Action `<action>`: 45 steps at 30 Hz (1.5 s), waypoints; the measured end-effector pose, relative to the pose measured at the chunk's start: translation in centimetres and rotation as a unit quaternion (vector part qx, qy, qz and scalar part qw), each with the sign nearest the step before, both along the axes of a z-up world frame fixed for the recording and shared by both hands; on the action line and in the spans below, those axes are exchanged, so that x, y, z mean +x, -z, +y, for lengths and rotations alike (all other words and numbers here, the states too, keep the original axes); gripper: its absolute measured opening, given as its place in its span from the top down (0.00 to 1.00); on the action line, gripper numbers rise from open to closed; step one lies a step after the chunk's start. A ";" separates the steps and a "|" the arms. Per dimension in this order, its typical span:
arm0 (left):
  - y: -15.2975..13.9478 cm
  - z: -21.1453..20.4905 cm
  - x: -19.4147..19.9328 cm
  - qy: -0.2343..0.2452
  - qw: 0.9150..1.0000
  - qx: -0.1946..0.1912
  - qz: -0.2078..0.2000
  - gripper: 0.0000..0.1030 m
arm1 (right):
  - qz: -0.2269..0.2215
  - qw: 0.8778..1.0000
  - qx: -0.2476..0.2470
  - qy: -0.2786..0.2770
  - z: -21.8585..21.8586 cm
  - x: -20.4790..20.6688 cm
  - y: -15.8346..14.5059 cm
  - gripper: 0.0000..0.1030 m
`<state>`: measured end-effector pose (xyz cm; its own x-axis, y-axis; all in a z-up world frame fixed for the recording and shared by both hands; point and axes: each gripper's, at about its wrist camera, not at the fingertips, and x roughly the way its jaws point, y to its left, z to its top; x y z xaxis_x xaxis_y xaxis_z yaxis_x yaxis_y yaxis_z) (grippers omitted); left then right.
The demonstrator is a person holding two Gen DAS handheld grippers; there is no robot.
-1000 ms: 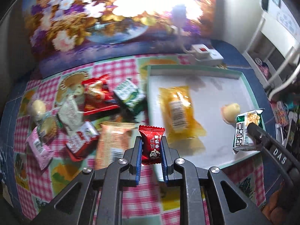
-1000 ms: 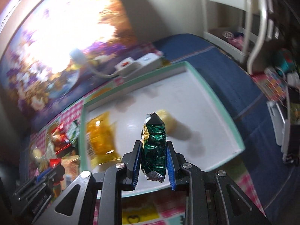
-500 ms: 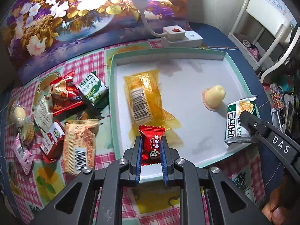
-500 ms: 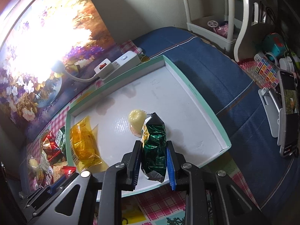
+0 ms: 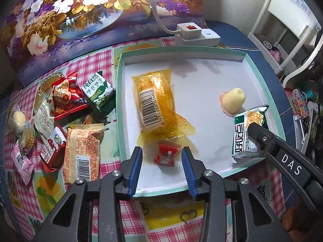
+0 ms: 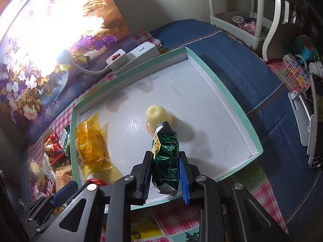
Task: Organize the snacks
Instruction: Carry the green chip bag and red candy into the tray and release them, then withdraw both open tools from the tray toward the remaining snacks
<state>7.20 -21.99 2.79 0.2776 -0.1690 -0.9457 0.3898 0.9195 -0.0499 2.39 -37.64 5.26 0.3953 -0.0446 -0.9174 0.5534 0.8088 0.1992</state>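
A shallow white tray with a teal rim point(image 5: 119, 109) point(image 6: 238, 109) holds a yellow packet point(image 5: 155, 104) point(image 6: 88, 147), a pale jelly cup point(image 5: 233, 99) point(image 6: 158, 114) and a small red candy point(image 5: 166, 155). My left gripper point(image 5: 161, 161) is open just above the red candy at the tray's near edge. My right gripper point(image 6: 165, 171) is shut on a green foil snack packet point(image 6: 166, 159) point(image 5: 247, 129), held over the tray's near right part. Several loose snacks point(image 5: 66, 104) lie on the checked cloth left of the tray.
A white power strip point(image 5: 196, 34) point(image 6: 131, 57) with a cable lies behind the tray, in front of a flower picture point(image 5: 80, 10). A white rack point(image 6: 252, 10) stands at the far right, with a phone point(image 6: 317, 121) and small items nearer along the right.
My left gripper has opened and the red candy has dropped from it onto the tray. My right gripper has lowered slightly over the tray with the green packet still in it.
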 end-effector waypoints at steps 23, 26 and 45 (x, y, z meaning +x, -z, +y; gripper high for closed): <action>1.1 7.7 2.7 -0.161 0.986 0.044 0.002 0.07 | 0.033 0.999 -0.035 -0.008 0.7 0.8 0.7 0.32; 1.6 8.7 2.9 -0.179 0.983 0.046 0.005 0.06 | 0.040 0.998 -0.041 -0.010 0.9 1.0 0.9 0.26; 2.6 11.9 3.5 -0.226 0.973 0.048 0.008 0.05 | 0.029 0.996 -0.069 -0.054 3.4 2.0 1.0 0.00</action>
<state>10.66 -10.04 0.15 0.2872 0.0567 -0.9562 -0.0552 0.9976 0.0426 4.42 -34.28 4.23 0.3519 -0.1323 -0.9266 0.4687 0.8818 0.0521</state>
